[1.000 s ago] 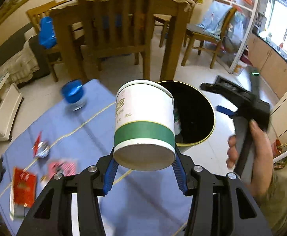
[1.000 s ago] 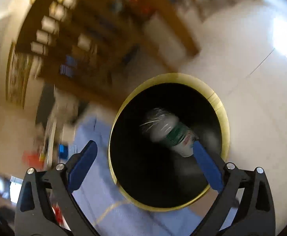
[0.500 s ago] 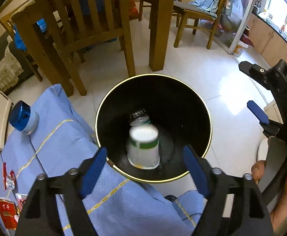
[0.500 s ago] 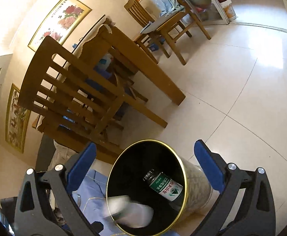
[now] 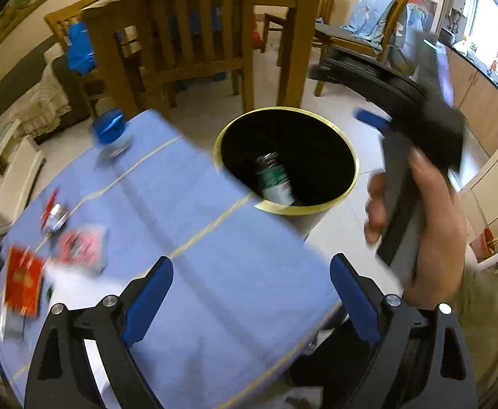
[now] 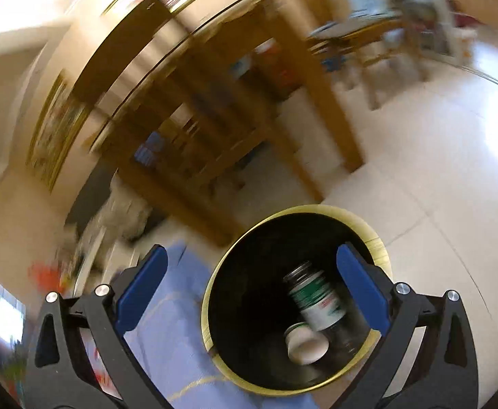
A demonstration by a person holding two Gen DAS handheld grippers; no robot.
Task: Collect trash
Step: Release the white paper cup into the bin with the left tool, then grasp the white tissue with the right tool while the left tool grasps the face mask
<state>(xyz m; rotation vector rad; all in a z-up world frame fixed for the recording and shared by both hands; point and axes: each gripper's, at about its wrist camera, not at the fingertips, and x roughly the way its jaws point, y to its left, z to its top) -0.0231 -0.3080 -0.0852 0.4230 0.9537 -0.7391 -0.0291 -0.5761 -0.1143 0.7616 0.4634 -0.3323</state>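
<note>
left gripper (image 5: 250, 294) opening, nothing between its jaws; right gripper (image 6: 252, 283) spread and bare above the bin (image 5: 346, 156). bottle (image 6: 317, 298) and cup (image 6: 305, 341) lie inside. next we should take the wrappers (image 5: 78, 245) near the table's (image 5: 235, 266) left edge, pinching flat.

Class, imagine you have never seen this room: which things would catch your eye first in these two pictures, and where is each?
First, the black bin with a gold rim, on the floor beside the blue-clothed table; a green-labelled bottle and a white cup lie inside. Next, red wrappers at the table's left edge. The left gripper hangs over the cloth, its jaws opening with nothing between them.
</note>
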